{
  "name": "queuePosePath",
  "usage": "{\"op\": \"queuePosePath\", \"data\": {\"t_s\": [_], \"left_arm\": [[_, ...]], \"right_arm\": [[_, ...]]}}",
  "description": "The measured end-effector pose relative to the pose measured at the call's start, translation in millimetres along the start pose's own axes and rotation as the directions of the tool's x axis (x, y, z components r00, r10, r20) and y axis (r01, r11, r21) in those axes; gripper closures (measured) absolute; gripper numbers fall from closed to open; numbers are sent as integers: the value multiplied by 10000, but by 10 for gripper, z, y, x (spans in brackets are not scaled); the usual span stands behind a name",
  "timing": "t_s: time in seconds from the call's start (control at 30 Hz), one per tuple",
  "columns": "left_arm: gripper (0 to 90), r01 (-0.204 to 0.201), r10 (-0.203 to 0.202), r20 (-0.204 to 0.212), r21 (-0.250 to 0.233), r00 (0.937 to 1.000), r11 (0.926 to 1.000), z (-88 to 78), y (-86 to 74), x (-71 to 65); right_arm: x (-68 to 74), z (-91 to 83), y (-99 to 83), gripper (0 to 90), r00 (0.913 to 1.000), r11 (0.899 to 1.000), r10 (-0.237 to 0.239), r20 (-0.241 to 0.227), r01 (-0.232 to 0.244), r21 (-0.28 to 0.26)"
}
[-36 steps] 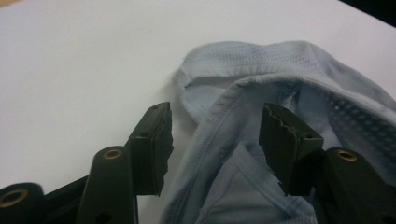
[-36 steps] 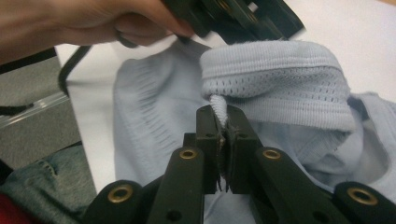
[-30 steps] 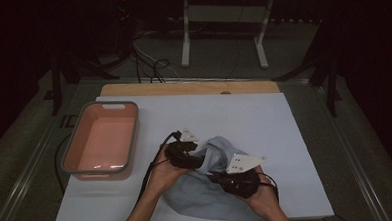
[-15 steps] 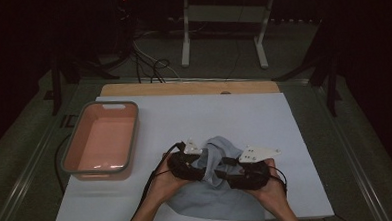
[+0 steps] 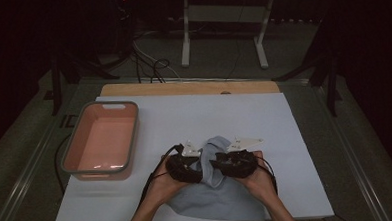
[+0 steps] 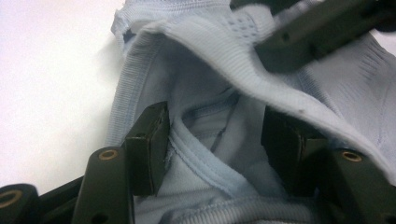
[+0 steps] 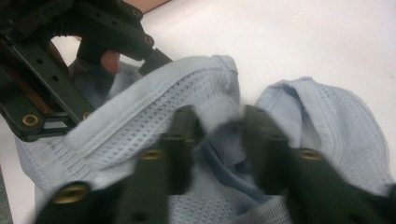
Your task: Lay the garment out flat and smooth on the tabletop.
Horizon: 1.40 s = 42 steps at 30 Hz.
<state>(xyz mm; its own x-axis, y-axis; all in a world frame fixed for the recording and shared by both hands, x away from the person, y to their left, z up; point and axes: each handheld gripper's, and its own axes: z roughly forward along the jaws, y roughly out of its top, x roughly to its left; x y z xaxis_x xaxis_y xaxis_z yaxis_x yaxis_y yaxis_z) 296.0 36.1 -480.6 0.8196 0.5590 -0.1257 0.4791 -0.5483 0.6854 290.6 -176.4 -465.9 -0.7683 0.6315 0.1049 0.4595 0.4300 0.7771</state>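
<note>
- While both grippers meet over the pale blue mesh garment (image 5: 215,189), the left gripper (image 6: 215,140) spreads wide around its folds.
- Right gripper (image 7: 217,126) stands partly parted, with fabric between its jaws.
- Pink tub (image 5: 70,151) sits apart, leftward.

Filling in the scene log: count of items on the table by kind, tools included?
Light blue garment: 1
Pink bin: 1
White mat: 1
Hand-held tools: 2, left tool and right tool, both at the garment
Total: 5

Pink tub (image 5: 102,142) on white sheet (image 5: 294,121), left side; wood strip (image 5: 188,88) behind.
</note>
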Motion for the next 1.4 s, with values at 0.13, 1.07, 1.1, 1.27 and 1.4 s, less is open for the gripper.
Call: {"op": "queuePosePath", "data": {"t_s": [0.13, 1.07, 1.1, 1.27, 1.4], "left_arm": [[434, 31, -30, 43, -60, 10000, 10000, -7, -8, 4], [858, 155, -170, -180, -815, 9997, 9966, -199, 173, 263], [865, 372, -414, -412, -995, 9983, 9943, -250, 177, 302], [872, 1044, -1190, -820, -1636, 9895, 9810, -427, 150, 449], [872, 1381, -1600, -1083, -1863, 9812, 9727, -490, 137, 523]], "right_arm": [[18, -2, 17, 829, 9999, 9999, -137, -8, 137, -51], [158, -376, 134, 748, 9931, 9814, -1168, 48, 1161, -1529], [131, -384, 124, 654, 9942, 9823, -1078, 64, 1075, -1537], [-62, -464, 23, 478, 9988, 9884, -238, 434, 300, -1487], [-213, -504, -101, 446, 9952, 9935, 324, 918, -220, -1116]]}}
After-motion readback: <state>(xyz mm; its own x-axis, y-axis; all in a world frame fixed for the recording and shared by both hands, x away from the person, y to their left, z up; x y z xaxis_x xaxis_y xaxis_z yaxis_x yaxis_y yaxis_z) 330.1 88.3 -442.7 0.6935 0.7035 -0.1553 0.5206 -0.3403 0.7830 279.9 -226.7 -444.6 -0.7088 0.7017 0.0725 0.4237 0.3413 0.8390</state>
